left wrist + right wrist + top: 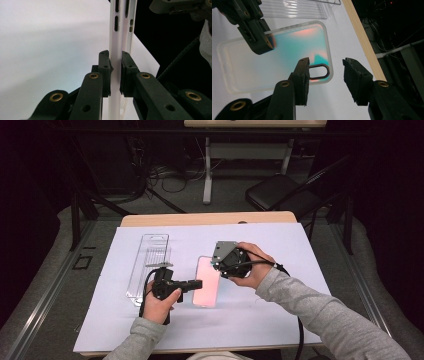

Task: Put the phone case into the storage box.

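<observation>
A translucent phone case (207, 282) with a pink and teal sheen lies on the white sheet (260, 320) at the middle of the table. My left gripper (197, 284) reaches in from the left and is shut on the case's long side edge (116, 30), pads pressing both faces. In the right gripper view the case (287, 57) shows its camera cutout, and the left gripper (259, 37) clamps its far rim. My right gripper (220, 265) hovers over the case's far end, its jaws (325, 72) open with nothing between them.
A clear plastic package (148, 265) lies left of the case, also seen as a ribbed tray (297, 8). The wooden table edge (210, 218) runs along the back. A black chair (280, 192) and cables stand beyond the table.
</observation>
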Motion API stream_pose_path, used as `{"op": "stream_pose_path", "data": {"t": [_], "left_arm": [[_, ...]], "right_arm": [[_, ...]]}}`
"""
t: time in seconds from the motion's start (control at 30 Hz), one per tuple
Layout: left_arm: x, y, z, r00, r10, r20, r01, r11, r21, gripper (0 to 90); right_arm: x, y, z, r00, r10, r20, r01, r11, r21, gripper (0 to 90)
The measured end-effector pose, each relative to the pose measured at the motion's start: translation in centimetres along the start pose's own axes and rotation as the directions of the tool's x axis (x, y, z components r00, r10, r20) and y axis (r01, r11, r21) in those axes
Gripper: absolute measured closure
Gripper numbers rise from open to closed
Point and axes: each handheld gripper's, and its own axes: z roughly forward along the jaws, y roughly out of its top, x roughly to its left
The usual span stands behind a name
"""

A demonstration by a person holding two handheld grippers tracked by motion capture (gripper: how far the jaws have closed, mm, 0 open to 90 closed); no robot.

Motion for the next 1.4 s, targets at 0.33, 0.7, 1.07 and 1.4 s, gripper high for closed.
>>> {"op": "stream_pose_path", "data": {"t": [0.33,0.7,1.07,1.4], "left_arm": [[0.2,0.2,-0.6,0.9996,0.016,-0.022,-0.016,0.9994,-0.03,81.9],[0.2,0.4,-1.2,0.9981,0.041,-0.047,-0.043,0.9972,-0.061,81.9],[0.2,0.4,-1.6,0.9956,0.08,-0.049,-0.084,0.9922,-0.092,81.9],[0.0,0.4,-1.8,0.993,0.11,-0.044,-0.114,0.9879,-0.105,81.9]], "right_arm": [[-0.1,-0.5,-0.6,0.9991,0.04,0.011,-0.04,0.999,-0.029,48.0],[-0.4,-1.4,-1.0,0.9942,0.107,0.01,-0.106,0.99,-0.09,38.1],[-0.5,-2.8,-1.4,0.9713,0.227,-0.071,-0.235,0.962,-0.141,35.3],[0.0,-4.6,-1.3,0.9436,0.31,-0.115,-0.327,0.928,-0.18,35.4]]}}
